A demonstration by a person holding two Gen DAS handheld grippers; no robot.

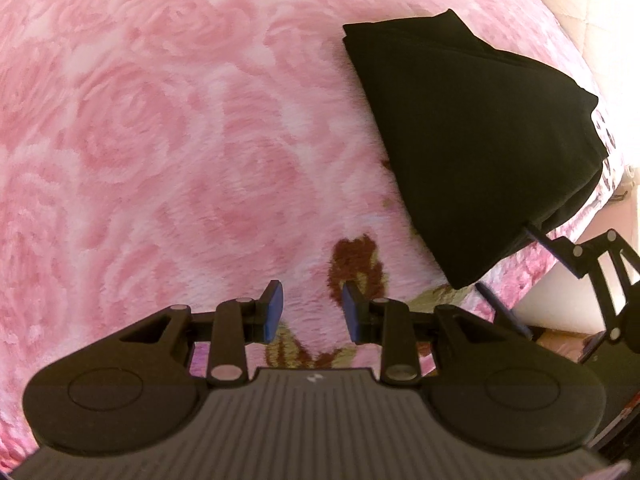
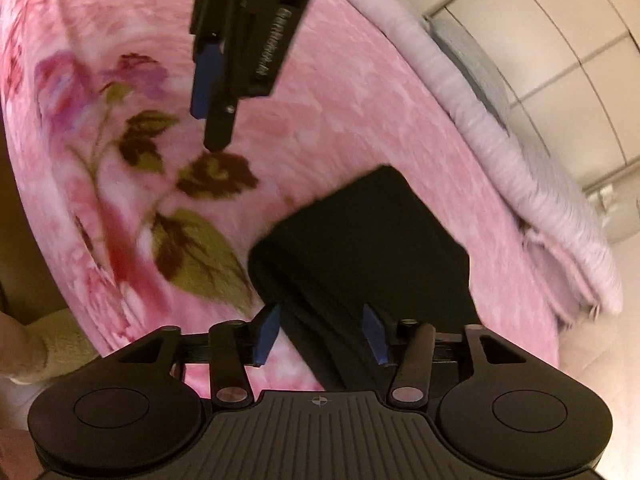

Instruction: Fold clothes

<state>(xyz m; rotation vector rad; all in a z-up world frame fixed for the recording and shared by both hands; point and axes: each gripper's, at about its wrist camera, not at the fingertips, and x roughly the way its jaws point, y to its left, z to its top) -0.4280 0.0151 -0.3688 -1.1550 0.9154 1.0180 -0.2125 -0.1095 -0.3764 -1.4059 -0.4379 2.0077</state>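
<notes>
A black garment (image 1: 476,136), folded into a thick rectangle, lies on a pink rose-patterned blanket (image 1: 160,140) near the bed's right edge. My left gripper (image 1: 313,308) is open and empty, hovering over the blanket to the left of the garment. In the right wrist view the garment (image 2: 360,248) lies right in front of my right gripper (image 2: 320,334), whose jaws are open with the garment's near edge between the blue pads (image 2: 269,332). The right gripper also shows in the left wrist view (image 1: 592,256), at the garment's near corner. The left gripper shows in the right wrist view (image 2: 212,80).
The blanket's printed flower and leaves (image 2: 192,184) lie left of the garment. A lilac folded cover (image 2: 500,184) runs along the bed's far edge. A white wardrobe (image 2: 560,60) stands beyond. The bed's edge (image 1: 532,276) drops off just right of the garment.
</notes>
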